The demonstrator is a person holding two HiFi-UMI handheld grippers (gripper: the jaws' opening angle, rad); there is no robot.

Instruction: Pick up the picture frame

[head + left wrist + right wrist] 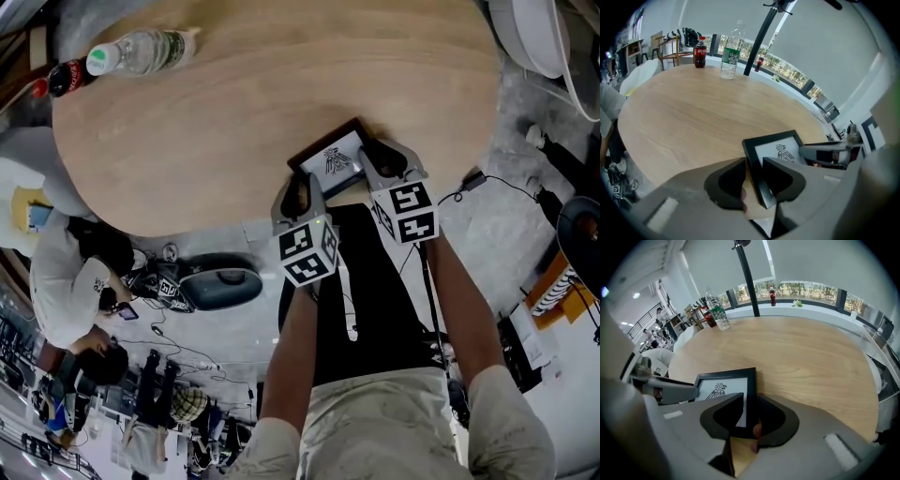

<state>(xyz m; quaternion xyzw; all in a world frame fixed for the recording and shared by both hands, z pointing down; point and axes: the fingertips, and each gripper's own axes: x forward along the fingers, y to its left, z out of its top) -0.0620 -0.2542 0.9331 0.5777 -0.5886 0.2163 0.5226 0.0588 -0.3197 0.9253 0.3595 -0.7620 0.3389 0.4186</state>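
Lying flat at the 5 o'clock edge of the tabletop (pixel 234 112), the picture frame (pixel 339 157) is straddled: left fingers (pixel 787 178) at its 8 o'clock rail, right fingers (pixel 776 420) at 3 o'clock, both spread wide, nothing clamped yet.

Picture frames: one, black rectangular wooden picture frame with bird drawing (pixel 336 157), edges between jaws of both grippers

Grippers: two, grey two-jaw left gripper (pixel 298 199) and right gripper (pixel 386 161)

Marker cubes: two, one per gripper

Tables: one, round light-wood table (pixel 234 112), under both grippers

Bottles: three, all far beyond gripper tips
- one clear plastic water bottle with green label (pixel 141 52)
- two dark cola bottles with red labels: one beside water bottle (pixel 64 75), one on window ledge past table (pixel 772 295)
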